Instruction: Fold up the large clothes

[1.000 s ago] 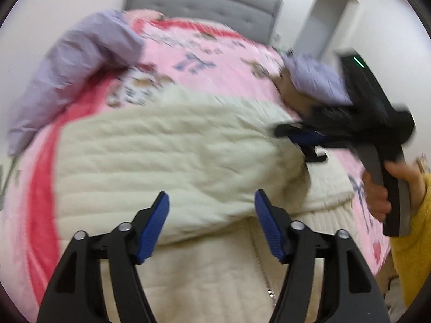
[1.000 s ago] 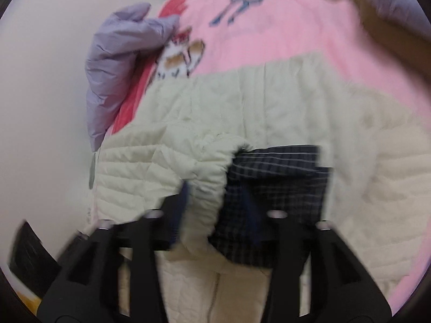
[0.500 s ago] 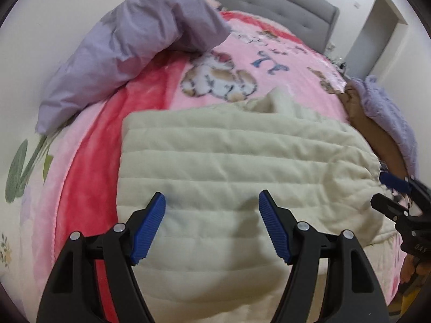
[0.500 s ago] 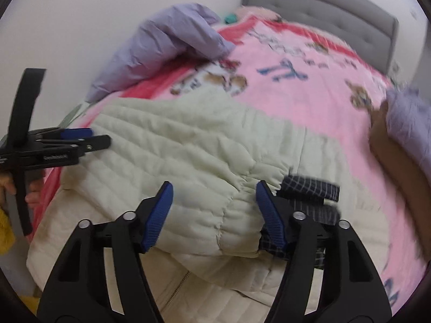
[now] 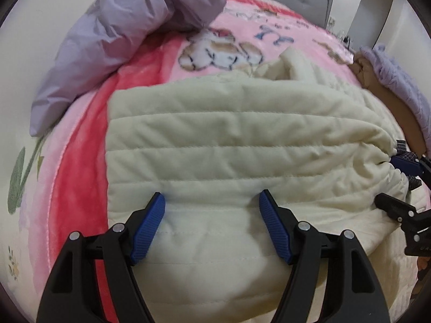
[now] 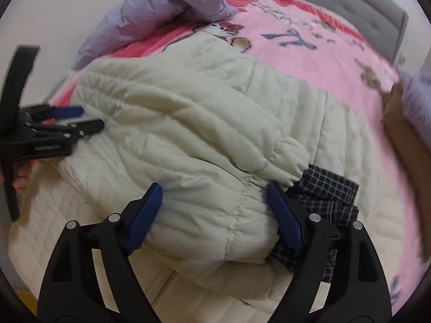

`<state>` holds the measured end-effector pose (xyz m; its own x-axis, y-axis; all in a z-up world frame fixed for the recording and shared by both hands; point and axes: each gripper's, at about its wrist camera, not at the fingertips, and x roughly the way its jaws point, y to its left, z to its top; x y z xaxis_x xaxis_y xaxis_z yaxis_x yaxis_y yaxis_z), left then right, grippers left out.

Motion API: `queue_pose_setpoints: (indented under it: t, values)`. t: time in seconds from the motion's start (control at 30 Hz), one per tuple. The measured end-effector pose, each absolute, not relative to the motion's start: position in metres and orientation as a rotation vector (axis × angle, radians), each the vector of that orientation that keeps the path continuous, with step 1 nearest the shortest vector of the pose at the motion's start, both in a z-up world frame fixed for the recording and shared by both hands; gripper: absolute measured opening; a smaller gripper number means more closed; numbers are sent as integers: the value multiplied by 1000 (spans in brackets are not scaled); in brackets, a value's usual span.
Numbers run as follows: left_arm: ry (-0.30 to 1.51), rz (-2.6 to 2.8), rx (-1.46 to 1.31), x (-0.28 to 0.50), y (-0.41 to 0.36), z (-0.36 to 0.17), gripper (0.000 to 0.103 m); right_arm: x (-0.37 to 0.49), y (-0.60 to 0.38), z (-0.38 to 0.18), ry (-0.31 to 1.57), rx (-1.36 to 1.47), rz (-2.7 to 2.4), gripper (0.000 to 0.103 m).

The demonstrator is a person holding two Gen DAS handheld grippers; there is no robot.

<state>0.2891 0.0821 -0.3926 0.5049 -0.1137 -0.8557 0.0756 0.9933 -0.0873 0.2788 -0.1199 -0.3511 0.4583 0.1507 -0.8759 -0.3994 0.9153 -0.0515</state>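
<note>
A cream quilted jacket [image 5: 229,145] lies on the pink blanket [image 5: 269,37], one sleeve folded across its body. In the right wrist view the jacket [image 6: 188,123] shows the sleeve cuff [image 6: 282,167] with dark checked lining [image 6: 331,188] beside it, and a zipper [image 6: 164,285] at the front edge. My left gripper [image 5: 212,223] is open, its jaws resting low over the folded sleeve. My right gripper [image 6: 215,210] is open, its jaws either side of the sleeve near the cuff. The right gripper also shows in the left wrist view [image 5: 398,185], and the left gripper in the right wrist view [image 6: 80,118].
A lilac duvet [image 5: 129,32] is bunched at the bed's far left. A grey padded headboard [image 6: 350,5] stands behind. A lilac knitted item [image 5: 398,80] and a brown one [image 5: 377,78] lie at the right edge. A white wall runs along the left.
The right gripper has let go of the sleeve cuff and opened. The sleeve now lies folded across the jacket. Both grippers have come down close over the sleeve.
</note>
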Motion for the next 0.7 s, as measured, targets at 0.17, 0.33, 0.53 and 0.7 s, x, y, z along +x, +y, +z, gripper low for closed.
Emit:
queue_pose_setpoints:
  t: [0.17,0.33,0.53,0.7]
  values:
    - [929,-164,-94,257,85,-368,72,250,-141,-307,874,-125,337,77]
    - [954,-238,-25,233,63,-370,72,231,-159,-306,887,-98,271,76]
    - [1008,-215,-24,241,58,-389,72,236,-163,-349,1039,-100,273,74]
    - [1015,-210,11,242,54,-392,73,242,-162,-357,1083,-115,257,77]
